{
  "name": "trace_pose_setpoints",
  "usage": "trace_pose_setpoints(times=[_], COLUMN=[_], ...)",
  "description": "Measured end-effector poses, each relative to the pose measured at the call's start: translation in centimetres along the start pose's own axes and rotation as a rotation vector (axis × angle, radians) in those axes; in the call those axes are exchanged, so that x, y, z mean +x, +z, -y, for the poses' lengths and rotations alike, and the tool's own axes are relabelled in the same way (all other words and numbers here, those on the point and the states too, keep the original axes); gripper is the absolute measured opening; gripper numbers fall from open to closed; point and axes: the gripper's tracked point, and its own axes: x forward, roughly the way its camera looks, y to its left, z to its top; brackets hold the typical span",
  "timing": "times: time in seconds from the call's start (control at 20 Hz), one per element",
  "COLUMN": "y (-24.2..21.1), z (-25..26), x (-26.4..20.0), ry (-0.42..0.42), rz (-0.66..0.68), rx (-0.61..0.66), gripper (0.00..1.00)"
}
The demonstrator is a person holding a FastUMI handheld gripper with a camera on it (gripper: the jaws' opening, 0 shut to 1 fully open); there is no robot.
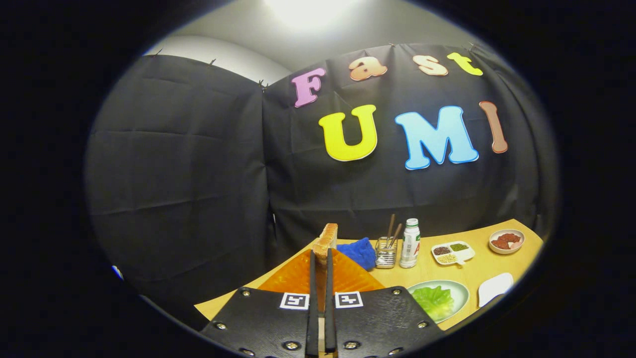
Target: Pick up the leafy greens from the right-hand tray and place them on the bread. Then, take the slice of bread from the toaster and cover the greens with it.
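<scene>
gripper [321, 256] with its two fingers drawn close together, clamped on a slice of bread [326, 241] held upright at their tips above an orange mat [298, 278]. to the right lie a blue cloth [360, 252], a jar of sticks [386, 251] and a white bottle [410, 243]; nearer, the leafy greens [433, 301] rest on a pale green plate [459, 291] on the wooden table [497, 258].

Black cloth wall [198, 164] behind wooden table [497, 268]; pale ceiling, bright light [308, 10] overhead.

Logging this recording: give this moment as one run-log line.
tool: shut on bread slice | slice: lifted above orange mat | leafy greens: on green plate, uncovered
</scene>
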Motion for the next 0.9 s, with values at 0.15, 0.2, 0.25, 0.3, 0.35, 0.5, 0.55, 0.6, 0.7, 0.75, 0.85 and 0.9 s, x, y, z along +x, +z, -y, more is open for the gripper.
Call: trace_pose_setpoints(times=[0.15,0.2,0.25,0.3,0.35,0.5,0.55,0.6,0.7,0.75,0.85,0.9], y=[-0.8,-1.2,-1.5,-1.8,-2.4,-3.6,-3.7,-3.9,-4.7,-5.1,-6.4,-7.2], z=[3.1,4.0,5.1,6.1,7.2,9.3,9.9,10.4,11.4,11.9,13.0,13.6], x=[-1.4,-1.8,-2.2,-2.5,-2.8,-3.1,-3.2,-3.2,-3.1,-3.0,-2.5,-2.3], ry=[-0.028,-0.035,-0.047,-0.062,-0.084,-0.121,-0.129,-0.139,-0.156,-0.166,-0.189,-0.203], rz=[-0.009,-0.015,-0.018,-0.021,-0.027,-0.055,-0.058,-0.064,-0.077,-0.084,-0.095,-0.111], rx=[-0.022,-0.03,-0.04,-0.05,-0.054,-0.029,-0.025,-0.022,-0.026,-0.026,-0.032,-0.044], gripper=[0.05,0.05,0.05,0.05,0.05,0.05,0.05,0.05,0.05,0.05,0.05,0.05])
